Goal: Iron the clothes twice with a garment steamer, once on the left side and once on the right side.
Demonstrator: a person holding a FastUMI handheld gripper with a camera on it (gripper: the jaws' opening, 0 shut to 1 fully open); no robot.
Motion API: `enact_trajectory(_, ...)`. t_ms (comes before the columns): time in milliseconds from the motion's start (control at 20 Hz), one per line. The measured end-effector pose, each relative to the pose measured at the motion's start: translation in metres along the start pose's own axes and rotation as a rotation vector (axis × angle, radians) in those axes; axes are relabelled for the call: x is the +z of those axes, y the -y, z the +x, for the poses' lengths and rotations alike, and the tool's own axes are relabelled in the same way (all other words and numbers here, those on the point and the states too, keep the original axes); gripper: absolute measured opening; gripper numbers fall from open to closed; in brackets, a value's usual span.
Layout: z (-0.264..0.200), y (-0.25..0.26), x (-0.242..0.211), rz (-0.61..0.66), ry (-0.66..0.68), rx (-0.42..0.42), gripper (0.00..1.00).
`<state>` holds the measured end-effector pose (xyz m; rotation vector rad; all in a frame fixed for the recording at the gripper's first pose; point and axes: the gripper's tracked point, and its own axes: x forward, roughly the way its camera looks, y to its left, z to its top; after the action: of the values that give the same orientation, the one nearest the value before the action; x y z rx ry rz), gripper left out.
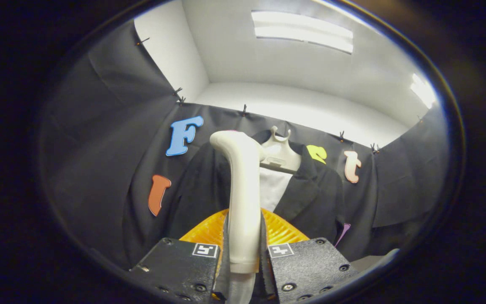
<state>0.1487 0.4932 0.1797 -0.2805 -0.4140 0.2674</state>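
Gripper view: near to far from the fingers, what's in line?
Hand-held gripper fingers shut on the white garment steamer handle → steamer's head → dark jacket on its white hanger → black cloth wall.

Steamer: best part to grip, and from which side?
Grip the garment steamer on its straight lower handle, from the side facing away from the black jacket. The shaft is slim and upright; the bent head points forward. The hand-held gripper is shut there now.

The steamer [243,198] hides part of the jacket [310,194] and hanger [280,154].
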Motion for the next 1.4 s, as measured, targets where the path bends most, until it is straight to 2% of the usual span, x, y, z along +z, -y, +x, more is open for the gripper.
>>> enact_trajectory(500, -0.028, 0.004, -0.032, -0.036, -0.047, 0.017, 0.3)
enact_trajectory(1050, -0.073, 0.008, -0.06, -0.021, -0.133, 0.026, 0.3)
enact_trajectory(1400, -0.11, 0.002, -0.096, -0.046, -0.209, 0.05, 0.3)
